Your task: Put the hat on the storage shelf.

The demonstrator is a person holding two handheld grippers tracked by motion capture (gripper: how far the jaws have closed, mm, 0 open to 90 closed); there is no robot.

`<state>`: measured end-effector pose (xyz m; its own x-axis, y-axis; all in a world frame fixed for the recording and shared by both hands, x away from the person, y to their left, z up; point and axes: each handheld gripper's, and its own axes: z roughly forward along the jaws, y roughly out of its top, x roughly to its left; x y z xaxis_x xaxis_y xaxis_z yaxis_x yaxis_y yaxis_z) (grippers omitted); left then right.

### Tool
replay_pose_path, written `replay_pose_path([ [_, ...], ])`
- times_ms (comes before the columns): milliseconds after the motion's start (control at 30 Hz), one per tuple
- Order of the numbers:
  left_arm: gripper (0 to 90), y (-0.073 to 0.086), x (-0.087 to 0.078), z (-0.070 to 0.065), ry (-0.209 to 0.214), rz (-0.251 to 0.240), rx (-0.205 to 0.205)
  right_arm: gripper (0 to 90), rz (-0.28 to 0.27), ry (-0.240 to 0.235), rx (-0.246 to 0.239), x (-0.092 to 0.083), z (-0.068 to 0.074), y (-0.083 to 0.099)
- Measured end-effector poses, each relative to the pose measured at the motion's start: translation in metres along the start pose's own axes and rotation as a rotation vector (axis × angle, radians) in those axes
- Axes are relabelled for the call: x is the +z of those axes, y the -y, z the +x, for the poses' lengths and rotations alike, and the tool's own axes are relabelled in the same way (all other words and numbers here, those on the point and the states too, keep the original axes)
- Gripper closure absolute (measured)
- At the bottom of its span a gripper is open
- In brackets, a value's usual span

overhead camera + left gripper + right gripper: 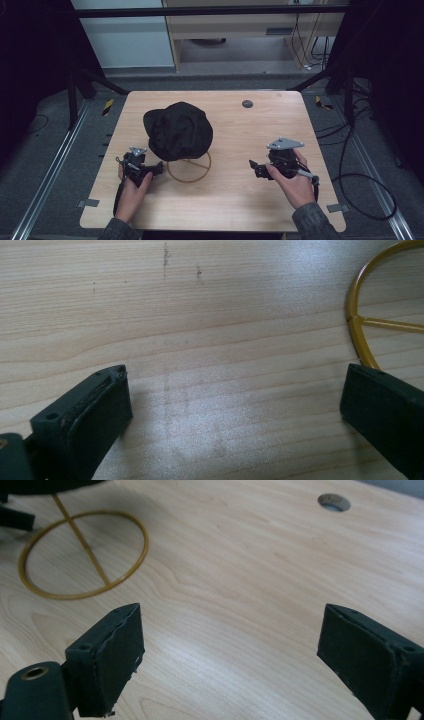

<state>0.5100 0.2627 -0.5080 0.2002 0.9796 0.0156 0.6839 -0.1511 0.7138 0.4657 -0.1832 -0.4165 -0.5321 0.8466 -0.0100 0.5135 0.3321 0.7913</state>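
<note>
1. judging the scene from above, a black cap (178, 130) sits on a thin gold wire stand whose ring base (189, 169) lies flat on the wooden table (240, 200), left of centre and toward the near side.
2. the left gripper (156, 169) is released, jaws spread with nothing between them; in the left gripper view one jaw rests just beside the ring base (356, 335), close enough that it may be touching.
3. the right gripper (254, 167) is also released and empty, well apart from the stand, with bare wood between its jaws in the right gripper view, where the ring base (82, 555) lies farther off.
4. risk: the stand looks light and top-heavy under the cap. a sideways nudge from the left jaw on the ring would likely slide or tip it, and the cap could drop off.
5. risk: closing on the thin wire alone may let it slip out of the pads; pulling the cap by one edge may drag the stand along.
6. room: open table lies to the right and beyond the cap, near a small round hole (247, 104). the near edge is close behind both hands, and the left edge is near the left gripper, so moves are safer rightward or away.
</note>
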Motion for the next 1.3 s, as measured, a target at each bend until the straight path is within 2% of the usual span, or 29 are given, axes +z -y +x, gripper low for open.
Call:
replay_pose_path([
  [333,0.0,0.000,0.000,0.000,0.001,0.000,0.001,11.3,0.054,-0.024,0.036,0.024,0.007,0.027],
  [600,0.0,0.000,0.000,0.000,0.003,0.000,0.003,11.3,0.094,-0.039,0.037,0.042,0.018,0.044],
  [933,0.0,0.000,0.000,0.002,0.006,0.000,0.007,11.2,0.101,-0.057,0.051,0.055,0.029,0.053],
  [967,0.0,0.000,-0.001,0.003,0.009,0.012,0.020,11.2,0.098,-0.058,0.053,0.057,0.029,0.054],
  [1000,0.0,0.000,0.000,0.002,0.007,0.001,0.007,11.2,0.099,-0.054,0.059,0.058,0.030,0.055],
  [1300,0.0,0.000,0.000,0.005,0.004,0.001,0.003,10.9,0.095,-0.048,0.061,0.068,0.036,0.055],
])
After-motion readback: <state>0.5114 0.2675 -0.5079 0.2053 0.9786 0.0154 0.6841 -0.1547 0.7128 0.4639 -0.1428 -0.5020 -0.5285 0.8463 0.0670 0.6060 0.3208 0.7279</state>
